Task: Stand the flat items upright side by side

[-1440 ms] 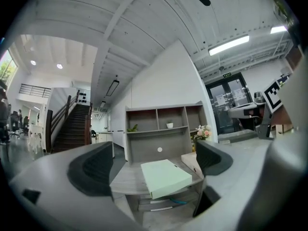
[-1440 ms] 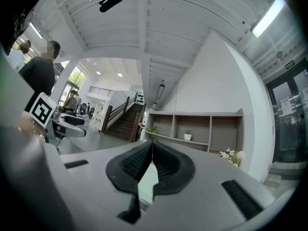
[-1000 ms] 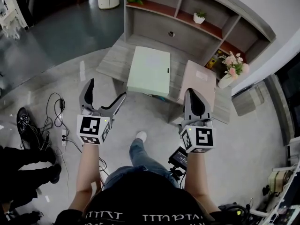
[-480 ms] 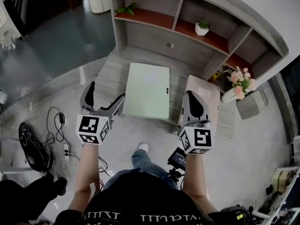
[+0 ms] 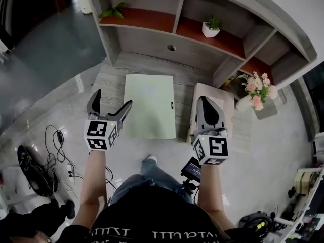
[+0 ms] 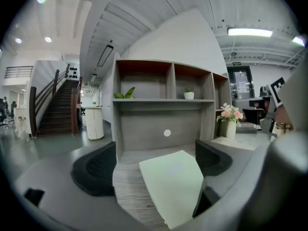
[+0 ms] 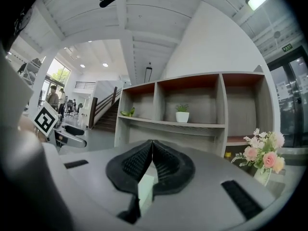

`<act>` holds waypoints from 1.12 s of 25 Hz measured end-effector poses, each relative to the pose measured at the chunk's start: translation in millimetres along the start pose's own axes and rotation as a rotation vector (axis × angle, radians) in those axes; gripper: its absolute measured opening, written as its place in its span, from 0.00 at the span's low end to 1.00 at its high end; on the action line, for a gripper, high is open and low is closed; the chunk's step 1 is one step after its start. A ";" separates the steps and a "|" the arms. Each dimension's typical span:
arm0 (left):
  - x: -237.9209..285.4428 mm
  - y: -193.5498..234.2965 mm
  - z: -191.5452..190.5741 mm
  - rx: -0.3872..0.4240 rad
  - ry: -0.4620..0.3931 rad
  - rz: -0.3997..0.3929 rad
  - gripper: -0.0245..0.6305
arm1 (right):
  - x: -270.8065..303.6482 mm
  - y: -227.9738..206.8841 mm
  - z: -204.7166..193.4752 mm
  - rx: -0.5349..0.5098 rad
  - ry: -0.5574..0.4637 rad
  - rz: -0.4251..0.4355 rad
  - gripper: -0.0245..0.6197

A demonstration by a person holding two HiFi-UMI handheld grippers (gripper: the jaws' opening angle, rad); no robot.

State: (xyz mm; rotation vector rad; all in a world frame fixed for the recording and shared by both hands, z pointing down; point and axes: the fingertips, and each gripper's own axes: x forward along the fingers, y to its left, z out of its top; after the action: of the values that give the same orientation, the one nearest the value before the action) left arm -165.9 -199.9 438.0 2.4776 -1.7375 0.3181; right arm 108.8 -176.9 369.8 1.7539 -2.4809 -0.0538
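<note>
Compared with a second ago, the pale green flat item (image 5: 149, 108) is seen lower and nearer in the head view, and the shelf unit (image 5: 152, 39) fills more of the frame. From this it is judged that the person has been brought closer to the desk (image 5: 109, 80), while nothing on it has been shifted. The green item is still laid flat on the wood, and a pinkish flat item (image 5: 229, 108) is laid flat beside it to the right, apart from it. Neither is stood upright, so the task is judged to be at the approach, with no grasp made.

The left gripper (image 5: 112, 99) is held at the green item's left edge, pointed forward toward the shelves. Its jaws are spread wide, and nothing is gripped. In the left gripper view the green item is framed between the two pads.

The right gripper (image 5: 205, 101) is held over the pinkish item, also pointed forward, with its pads pressed together. A pale sliver is seen below their meeting line; it is probably something lying beyond the jaws, though this is not settled by the view.

A vase of flowers (image 5: 253, 95) is stood at the desk's right end.
</note>
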 end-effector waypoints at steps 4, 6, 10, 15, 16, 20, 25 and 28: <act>23.0 5.4 -29.5 -0.009 0.082 0.008 0.84 | 3.1 -10.0 -7.1 -0.007 0.015 -0.011 0.06; 30.5 9.8 -46.0 -0.018 0.125 0.016 0.84 | 2.2 -12.8 -11.5 -0.009 0.026 -0.016 0.06; 44.4 20.0 -81.1 -0.049 0.229 0.038 0.83 | -1.8 -15.0 -21.3 -0.001 0.052 -0.028 0.06; 63.2 28.8 -122.9 -0.099 0.364 0.070 0.83 | -5.6 -10.0 -28.5 0.011 0.067 -0.039 0.06; 66.1 30.3 -131.0 -0.109 0.391 0.074 0.83 | -6.2 -8.1 -29.7 0.005 0.072 -0.040 0.06; 74.2 34.7 -156.7 -0.130 0.470 0.066 0.83 | -9.9 -1.8 -31.8 -0.014 0.089 -0.057 0.06; 78.5 33.0 -176.1 -0.113 0.493 0.030 0.83 | -15.3 9.8 -27.6 -0.027 0.104 -0.096 0.06; 77.6 33.8 -177.0 -0.130 0.502 0.036 0.83 | -17.9 19.5 -25.0 -0.024 0.113 -0.118 0.06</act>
State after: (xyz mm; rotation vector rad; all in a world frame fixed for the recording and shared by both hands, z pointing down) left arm -192.3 -247.4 626.5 2.0436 -1.5336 0.7308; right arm 99.0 -152.7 395.2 1.8384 -2.2880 0.0064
